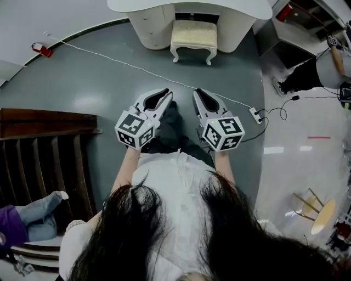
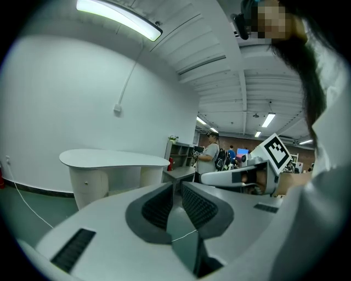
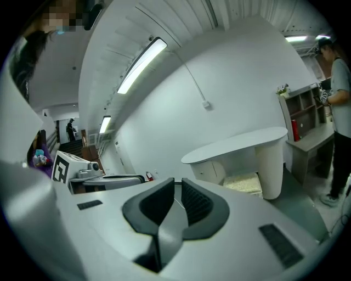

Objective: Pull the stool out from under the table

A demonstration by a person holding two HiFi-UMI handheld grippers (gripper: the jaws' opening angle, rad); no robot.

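Note:
A cream stool (image 1: 193, 38) with curved white legs stands partly under the white curved table (image 1: 164, 6) at the top of the head view. The stool's cushion (image 3: 244, 183) also shows in the right gripper view beneath the table (image 3: 236, 147). My left gripper (image 1: 164, 98) and right gripper (image 1: 199, 96) hang side by side in front of my body, well short of the stool. Both are shut with nothing between their jaws. In the left gripper view the table (image 2: 112, 159) lies ahead and the stool is hidden.
A white cable (image 1: 137, 68) crosses the grey floor to a power strip (image 1: 255, 114). A dark wooden bench (image 1: 46, 156) stands at the left, with a seated person's leg (image 1: 41, 211). Grey shelving (image 1: 296, 33) is at the top right. Another person (image 3: 340, 115) stands by shelves.

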